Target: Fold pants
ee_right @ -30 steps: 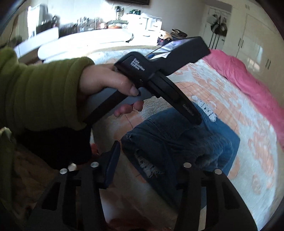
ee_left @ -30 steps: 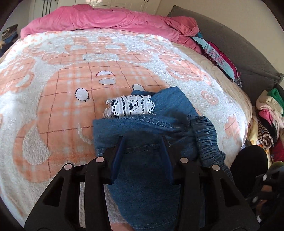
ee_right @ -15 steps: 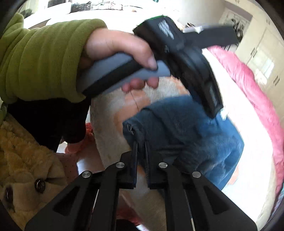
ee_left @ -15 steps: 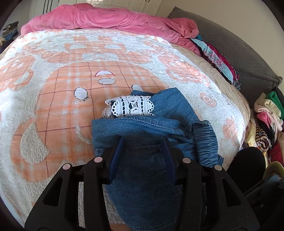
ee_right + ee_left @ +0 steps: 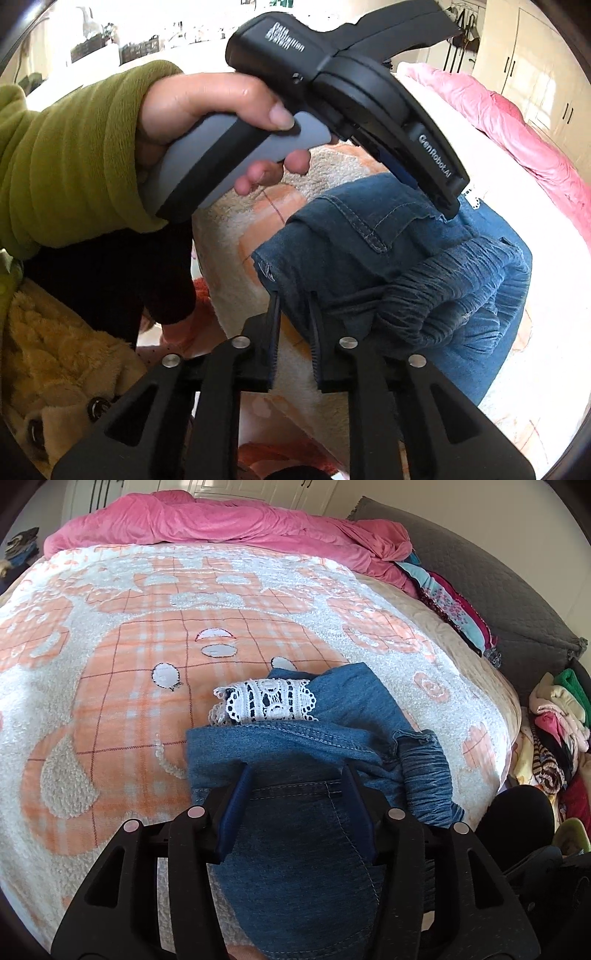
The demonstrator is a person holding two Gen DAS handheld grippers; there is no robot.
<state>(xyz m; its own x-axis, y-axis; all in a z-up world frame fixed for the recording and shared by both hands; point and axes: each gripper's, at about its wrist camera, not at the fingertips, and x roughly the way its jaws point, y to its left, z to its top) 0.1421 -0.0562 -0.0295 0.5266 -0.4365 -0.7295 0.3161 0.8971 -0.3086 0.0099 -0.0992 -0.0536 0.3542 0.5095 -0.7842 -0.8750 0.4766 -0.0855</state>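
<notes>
Since half a second ago: right claw (image 5: 293, 295) no longer pinched nearly closed, now parted a little, with the frayed denim edge of the pants (image 5: 306, 812) lying in the narrow gap; cannot tell whether the cloth is actually pinched. Left claw (image 5: 298, 771) unchanged, spread wide and released, pressed down on the denim just below the waist seam, gripping nothing. Seen from the right wrist, left hand (image 5: 207, 110) and its grey-handled tool lower and nearer than before, tool tip touching the denim.

Pants folded into a bundle near the close edge of the bed (image 5: 110, 657), on the orange-and-white blanket, white lace trim (image 5: 266, 701) poking out at the far side, gathered elastic waistband (image 5: 424, 775) bunched to the right. Pink duvet (image 5: 221, 520) along the far end, clothes pile (image 5: 554, 731) off to the right.

Hard to make out: lower part of the pants cut off behind the left tool's black frame; left claw's fingertips sunk partly into cloth; right-wrist background washed out by glare; yellow plush object (image 5: 55, 369) at lower left only partly visible.
</notes>
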